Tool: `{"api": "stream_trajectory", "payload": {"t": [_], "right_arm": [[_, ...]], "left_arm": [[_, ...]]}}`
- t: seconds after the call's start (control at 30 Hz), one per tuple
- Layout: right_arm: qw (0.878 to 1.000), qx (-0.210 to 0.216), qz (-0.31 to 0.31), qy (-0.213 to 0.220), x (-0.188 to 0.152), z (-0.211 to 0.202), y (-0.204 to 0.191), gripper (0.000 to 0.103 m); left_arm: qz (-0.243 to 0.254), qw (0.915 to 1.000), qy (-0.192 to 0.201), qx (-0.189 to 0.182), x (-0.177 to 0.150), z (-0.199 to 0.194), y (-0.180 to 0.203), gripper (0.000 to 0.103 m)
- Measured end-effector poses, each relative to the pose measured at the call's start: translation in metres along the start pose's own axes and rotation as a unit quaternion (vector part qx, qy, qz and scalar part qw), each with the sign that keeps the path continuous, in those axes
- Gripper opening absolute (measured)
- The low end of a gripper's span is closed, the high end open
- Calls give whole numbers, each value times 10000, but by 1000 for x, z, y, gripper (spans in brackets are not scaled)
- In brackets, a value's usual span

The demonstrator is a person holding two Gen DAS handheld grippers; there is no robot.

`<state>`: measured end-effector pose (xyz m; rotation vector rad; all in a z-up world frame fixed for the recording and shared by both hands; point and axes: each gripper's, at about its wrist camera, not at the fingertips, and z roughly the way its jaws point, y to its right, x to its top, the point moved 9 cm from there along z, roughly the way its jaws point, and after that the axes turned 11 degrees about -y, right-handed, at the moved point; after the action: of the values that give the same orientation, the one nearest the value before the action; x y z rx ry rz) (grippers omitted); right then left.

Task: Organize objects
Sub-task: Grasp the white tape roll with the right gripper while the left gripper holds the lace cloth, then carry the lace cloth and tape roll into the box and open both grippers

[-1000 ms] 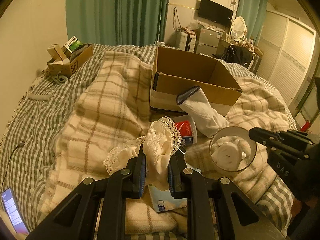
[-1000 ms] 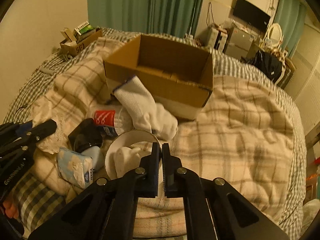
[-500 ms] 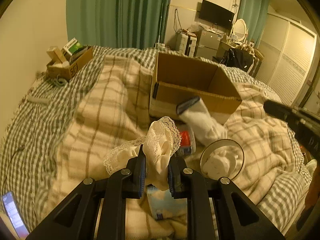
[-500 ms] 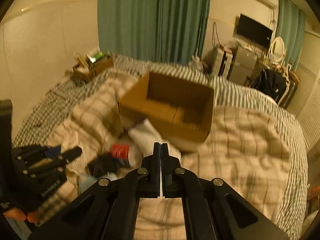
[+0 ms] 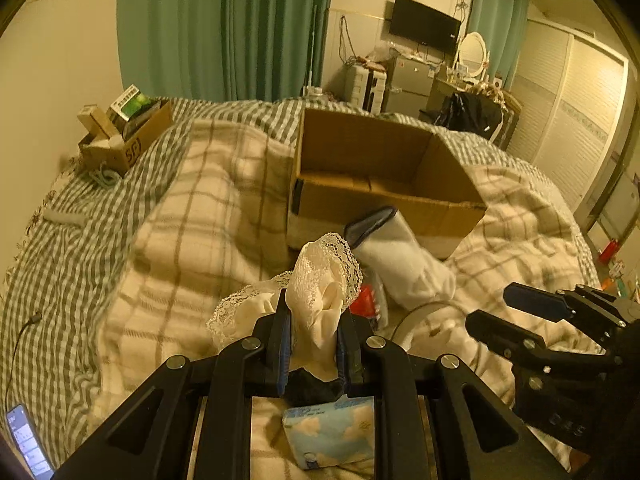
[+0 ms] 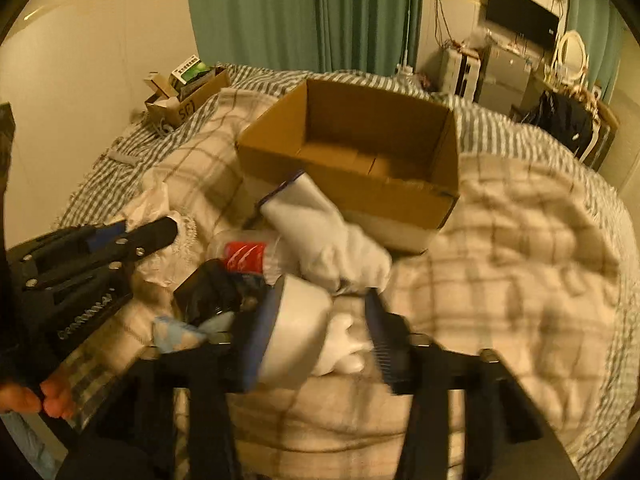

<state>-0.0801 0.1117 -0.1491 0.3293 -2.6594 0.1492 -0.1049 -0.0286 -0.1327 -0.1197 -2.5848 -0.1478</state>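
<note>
A home bedroom: bed under plaid blanket (image 5: 208, 216) at 6 o'clock, teal curtains (image 5: 224, 28) at 12, wall television (image 5: 425, 30), vanity mirror (image 5: 472, 53) and slatted wardrobe doors (image 5: 576, 120) toward 2.

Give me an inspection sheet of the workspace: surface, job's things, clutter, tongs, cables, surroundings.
Surface: bed with a rumpled plaid blanket over a gingham sheet.
Job's things: open cardboard box, nothing seen inside; white sock leaning against its front; lace cloth; tissue pack; red-labelled container; white cup.
Clutter: small box of packets near the wall; phone at the bed edge.
Tongs: left tongs shut on the lace cloth; right tongs open, straddling the white cup, blurred.
Cables: thin cable on the sheet; wires on the far wall.
Surroundings: green curtains, wall TV, mirror, wardrobe.
</note>
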Motion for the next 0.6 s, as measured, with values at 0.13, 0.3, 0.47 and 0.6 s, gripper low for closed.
{"api": "stream_trajectory", "payload": {"t": [0.13,0.3,0.47,0.6], "right_arm": [[9996,159,87,-205,-5,11,-6,50],[9988,235,105,-413,-11,24,-15,32],[9992,327,-35,-224,-3,11,-29,29],[9991,390,-130,106,17,-13,-36,29]], "left_arm": [[-126,9999,-46,-32,-6,4,-10,18],[-194,9998,-18,-56,-8,1,-19,18],[-228,9997,51,-83,-6,-4,-22,18],[-225,9996,123,-114,3,-11,-22,18]]}}
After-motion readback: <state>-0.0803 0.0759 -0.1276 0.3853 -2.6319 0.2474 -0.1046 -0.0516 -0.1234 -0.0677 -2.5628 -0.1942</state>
